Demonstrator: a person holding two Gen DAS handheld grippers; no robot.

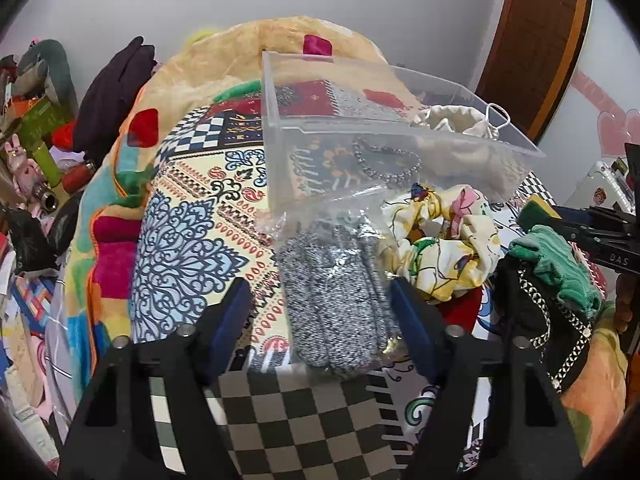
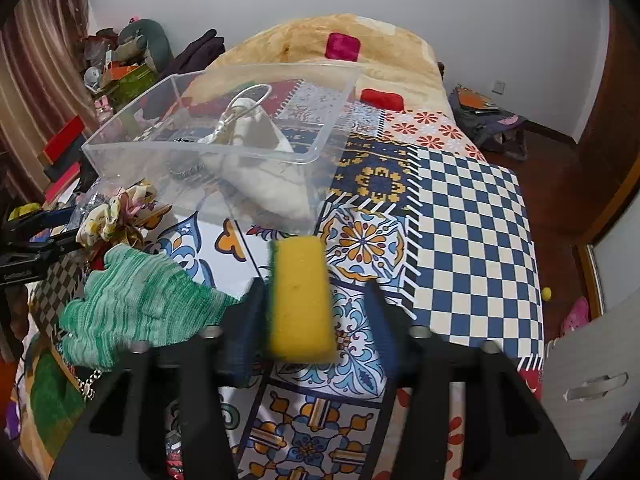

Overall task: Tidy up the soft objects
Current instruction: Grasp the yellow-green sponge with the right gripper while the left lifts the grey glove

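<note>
A clear plastic bin (image 1: 360,128) (image 2: 224,136) sits on the patterned bed and holds a cream drawstring pouch (image 2: 256,176) and a dark beaded band (image 1: 386,162). My left gripper (image 1: 320,300) is open around a grey knit item in a clear bag (image 1: 332,288) lying before the bin. A yellow floral scrunchie (image 1: 440,248) (image 2: 108,216) lies beside it. My right gripper (image 2: 316,304) has a yellow sponge with a green back (image 2: 300,300) between its fingers; the left finger touches it, the right stands apart. A green knit glove (image 2: 136,304) (image 1: 556,264) lies to the left.
A black bag with a silver chain (image 1: 536,320) lies under the green glove. A rolled blanket (image 2: 320,44) sits at the head of the bed. Clutter and boxes (image 1: 36,120) fill the left side. A white drawer unit (image 2: 592,384) stands at the right.
</note>
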